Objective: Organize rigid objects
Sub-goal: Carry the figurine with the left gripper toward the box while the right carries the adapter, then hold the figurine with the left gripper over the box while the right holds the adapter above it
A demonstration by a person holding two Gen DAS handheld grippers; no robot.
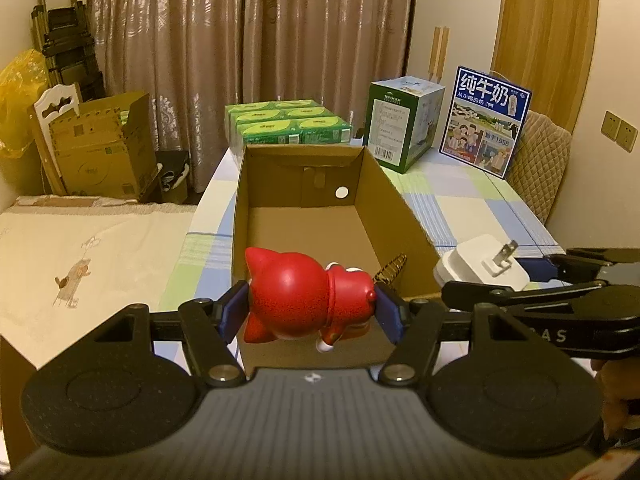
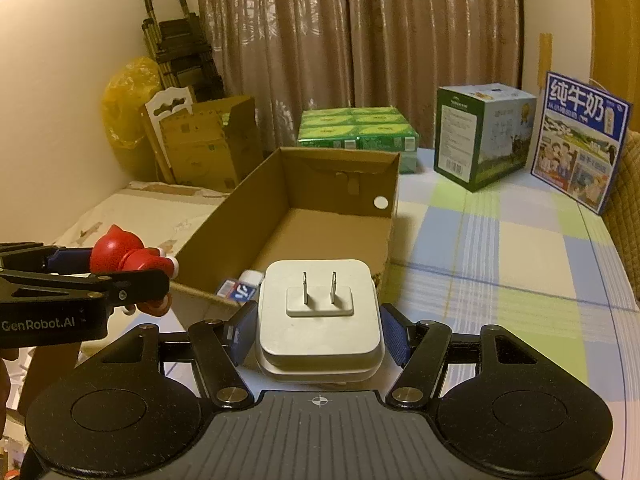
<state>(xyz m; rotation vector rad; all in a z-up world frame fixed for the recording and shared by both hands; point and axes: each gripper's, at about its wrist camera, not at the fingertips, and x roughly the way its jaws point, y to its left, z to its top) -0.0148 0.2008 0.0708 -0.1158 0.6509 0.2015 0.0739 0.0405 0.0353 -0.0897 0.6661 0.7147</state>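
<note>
My left gripper [image 1: 310,306] is shut on a red toy figure [image 1: 304,298] and holds it over the near end of an open cardboard box [image 1: 400,204]. My right gripper [image 2: 318,330] is shut on a white plug adapter [image 2: 318,312], prongs facing forward, just outside the box's near right corner. The adapter [image 1: 482,266] and the right gripper [image 1: 540,276] also show in the left wrist view. The toy [image 2: 132,260] and left gripper [image 2: 68,276] show at the left of the right wrist view. A small blue-and-white item [image 2: 240,286] and a brown ridged object [image 1: 392,268] lie inside the box.
The box [image 2: 340,176] stands on a checked tablecloth [image 2: 500,264]. Behind it are green packs [image 1: 286,122], a green-white carton [image 1: 404,122] and a blue milk carton [image 1: 486,120]. A padded chair [image 1: 538,168] is at the right. A cream-covered surface [image 1: 80,256] lies left.
</note>
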